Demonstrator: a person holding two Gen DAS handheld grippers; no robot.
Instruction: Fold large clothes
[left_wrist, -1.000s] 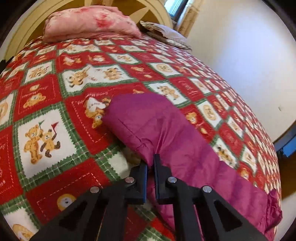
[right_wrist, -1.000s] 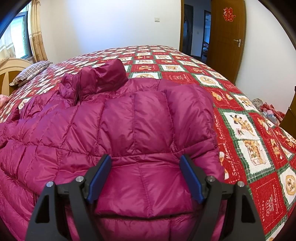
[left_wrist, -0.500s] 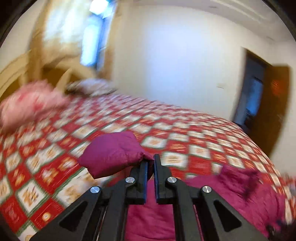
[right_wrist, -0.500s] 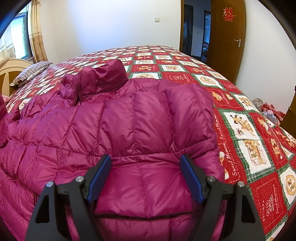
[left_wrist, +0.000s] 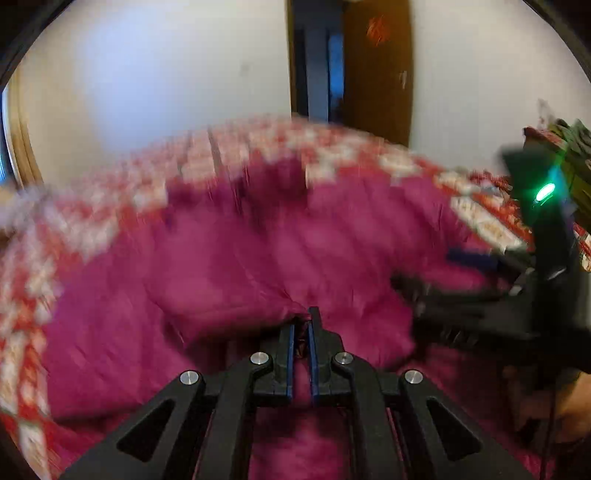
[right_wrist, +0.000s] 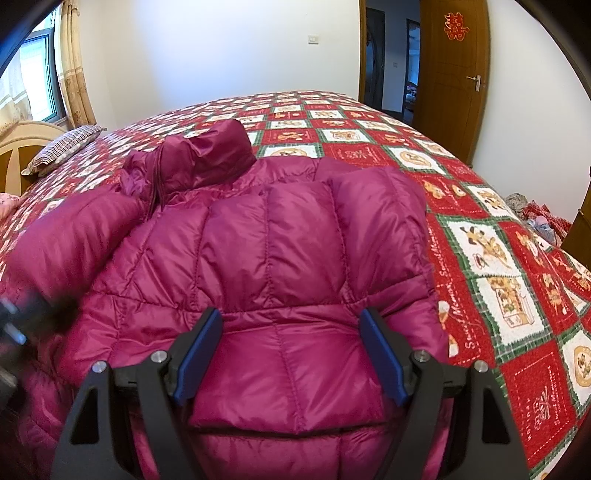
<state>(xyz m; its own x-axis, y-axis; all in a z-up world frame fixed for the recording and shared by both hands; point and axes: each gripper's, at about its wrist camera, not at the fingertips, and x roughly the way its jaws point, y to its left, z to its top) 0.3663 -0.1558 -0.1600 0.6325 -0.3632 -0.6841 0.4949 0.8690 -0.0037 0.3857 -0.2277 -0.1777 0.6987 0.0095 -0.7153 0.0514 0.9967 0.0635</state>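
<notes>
While the left tongs (left_wrist: 301, 325) pinch the jacket (right_wrist: 280, 251) sleeve (left_wrist: 221, 299), the right tongs (right_wrist: 291, 328) gape wide.

— How do the left tongs (left_wrist: 302, 325) stand?
— Pinched almost together on a fold of the magenta jacket (right_wrist: 280, 236), angled downward; the view along them is blurred.
— And the right tongs (right_wrist: 291, 354)?
— Spread wide, pointing down, blue pads (right_wrist: 380, 358) on either side of the jacket's padded hem, not squeezing it.
</notes>
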